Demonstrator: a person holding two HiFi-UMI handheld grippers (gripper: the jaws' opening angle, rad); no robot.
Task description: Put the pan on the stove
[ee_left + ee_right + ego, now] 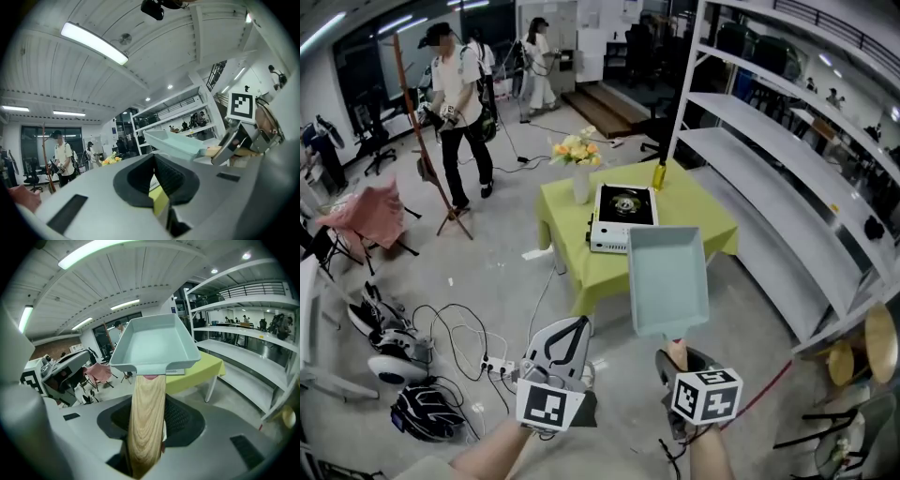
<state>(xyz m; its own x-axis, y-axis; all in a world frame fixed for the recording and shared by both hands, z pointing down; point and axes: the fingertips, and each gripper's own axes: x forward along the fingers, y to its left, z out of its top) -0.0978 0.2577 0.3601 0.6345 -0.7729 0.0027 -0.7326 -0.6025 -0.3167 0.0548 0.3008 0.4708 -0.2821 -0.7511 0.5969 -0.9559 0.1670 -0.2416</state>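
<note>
- Head view: your right gripper (677,354) holds the pan (668,279) by its handle, out in the air in front of you. The pan overlaps the near edge of the green table (572,253). The stove (623,216) sits on that table just beyond the pan, burner up and bare. A vase of flowers (579,178) stands to its left and a yellow bottle (659,175) behind it. I'd carry the pan forward and level, then lower it flat onto the burner ring, clear of both.
- Left gripper view: your left gripper (157,185) has its jaws drawn together on nothing. The pan (173,143) floats off to its right, so hold this hand low and out of the path.
- Right gripper view: the jaws are clamped on the wooden handle (146,423), well back from the pan body (152,345). That long lever will likely make the pan want to droop or roll, so I'd tighten your wrist and set it down slowly.
</note>
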